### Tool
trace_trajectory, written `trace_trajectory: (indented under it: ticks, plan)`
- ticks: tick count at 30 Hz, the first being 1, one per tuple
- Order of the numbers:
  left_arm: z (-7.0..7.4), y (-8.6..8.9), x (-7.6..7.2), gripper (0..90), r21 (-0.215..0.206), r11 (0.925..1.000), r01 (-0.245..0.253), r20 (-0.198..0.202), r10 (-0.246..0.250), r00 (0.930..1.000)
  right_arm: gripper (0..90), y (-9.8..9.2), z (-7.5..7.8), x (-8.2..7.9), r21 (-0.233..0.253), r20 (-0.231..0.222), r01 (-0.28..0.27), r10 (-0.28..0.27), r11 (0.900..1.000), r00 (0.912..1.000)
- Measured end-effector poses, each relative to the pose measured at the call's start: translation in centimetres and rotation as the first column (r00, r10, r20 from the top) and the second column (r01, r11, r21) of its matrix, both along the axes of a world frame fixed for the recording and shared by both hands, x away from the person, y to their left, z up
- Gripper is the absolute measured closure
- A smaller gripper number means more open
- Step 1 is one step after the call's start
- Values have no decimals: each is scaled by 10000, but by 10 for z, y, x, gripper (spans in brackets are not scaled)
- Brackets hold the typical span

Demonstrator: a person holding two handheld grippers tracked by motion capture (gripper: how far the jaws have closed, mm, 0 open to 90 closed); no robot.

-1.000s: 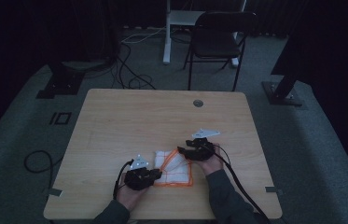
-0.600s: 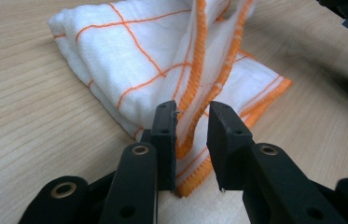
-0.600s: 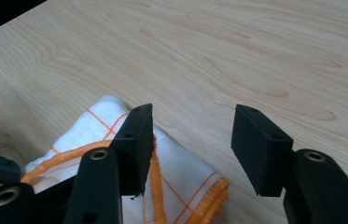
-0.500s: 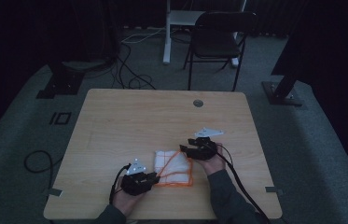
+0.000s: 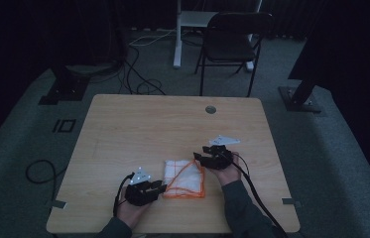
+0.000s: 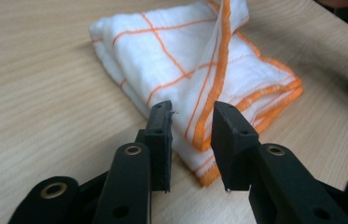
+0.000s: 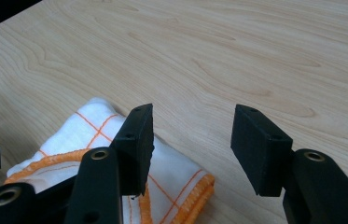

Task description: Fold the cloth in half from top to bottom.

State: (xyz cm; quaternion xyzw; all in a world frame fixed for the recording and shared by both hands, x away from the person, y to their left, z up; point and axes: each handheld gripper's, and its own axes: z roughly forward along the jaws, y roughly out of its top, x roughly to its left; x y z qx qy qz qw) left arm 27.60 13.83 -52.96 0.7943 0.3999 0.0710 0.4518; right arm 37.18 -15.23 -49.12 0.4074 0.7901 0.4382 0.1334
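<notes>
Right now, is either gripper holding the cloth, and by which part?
Nothing is held. The left gripper stands open around the cloth's raised orange edge; the right gripper is open over its corner.

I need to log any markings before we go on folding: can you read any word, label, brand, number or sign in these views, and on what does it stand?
There is no readable text.
Cloth: orange grid lines and an orange hem, no label or print to be seen.
Table: bare wood grain, no marking.
Left gripper and right gripper: plain black jaws, no lettering.
Floor, high view: a square outline left of the table, a shape and not a word.
</notes>
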Motion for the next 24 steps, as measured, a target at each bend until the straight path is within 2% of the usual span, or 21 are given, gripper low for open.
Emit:
trace_trajectory:
  ticks: [4, 8, 16, 21, 24]
  plan:
    - [0, -8, 3, 665, 41, 9996, 281, 176, -282, 9994, 498, -1, 0, 2, 83, 18, 251, -251, 9997, 9997]
    - [-4, -14, 8, 660, 236, 9989, 413, 39, -414, 9991, 498, 0, 1, 6, 126, -82, 235, -234, 9996, 9997]
    - [-7, -10, 1, 678, 455, 9964, 722, -321, -708, 9970, 491, 1, -2, -2, -86, -108, -62, 61, 9999, 9999]
    - [-14, -5, -5, 691, 716, 9945, 760, -623, -716, 9955, 486, -3, -4, -8, -185, -136, -99, 96, 9998, 9999]
    - [-14, -1, -8, 702, 712, 9945, 763, -647, -717, 9953, 482, -8, -10, -15, -214, -243, -100, 94, 9997, 9997]
